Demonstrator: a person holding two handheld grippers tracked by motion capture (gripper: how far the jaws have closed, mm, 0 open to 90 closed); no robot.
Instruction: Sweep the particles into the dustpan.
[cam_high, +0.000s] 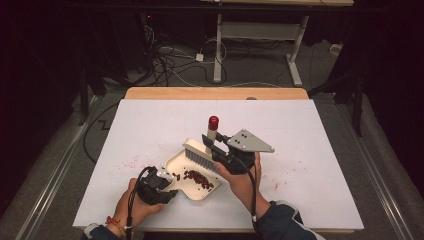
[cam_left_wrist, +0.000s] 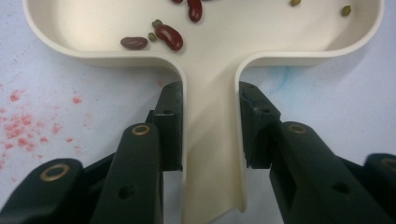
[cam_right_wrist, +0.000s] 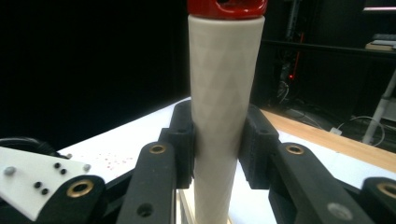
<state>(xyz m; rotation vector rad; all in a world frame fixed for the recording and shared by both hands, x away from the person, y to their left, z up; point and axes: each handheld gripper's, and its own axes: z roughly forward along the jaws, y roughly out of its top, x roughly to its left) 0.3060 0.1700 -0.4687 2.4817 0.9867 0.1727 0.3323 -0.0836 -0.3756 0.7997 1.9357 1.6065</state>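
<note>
The left hand (cam_high: 131, 206) sat low at the near edge, wrapped round the left tool (cam_high: 156, 186), which pointed forward and to the right, lying nearly level. Its jaws were clamped tight on what they held, pads (cam_left_wrist: 170, 123) pressing from either side. The right hand (cam_high: 243, 179) was higher up, forearm angled in from the lower right, right tool (cam_high: 211, 146) aimed up and left, and its jaws were gripped firm too, pads (cam_right_wrist: 183, 142) squeezing in.

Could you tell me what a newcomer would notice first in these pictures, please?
Mid-table, a cream dustpan holds a pile of red beans. The left gripper clamps its handle, while the right gripper grips the red-capped brush poised over the pan's far edge.
</note>
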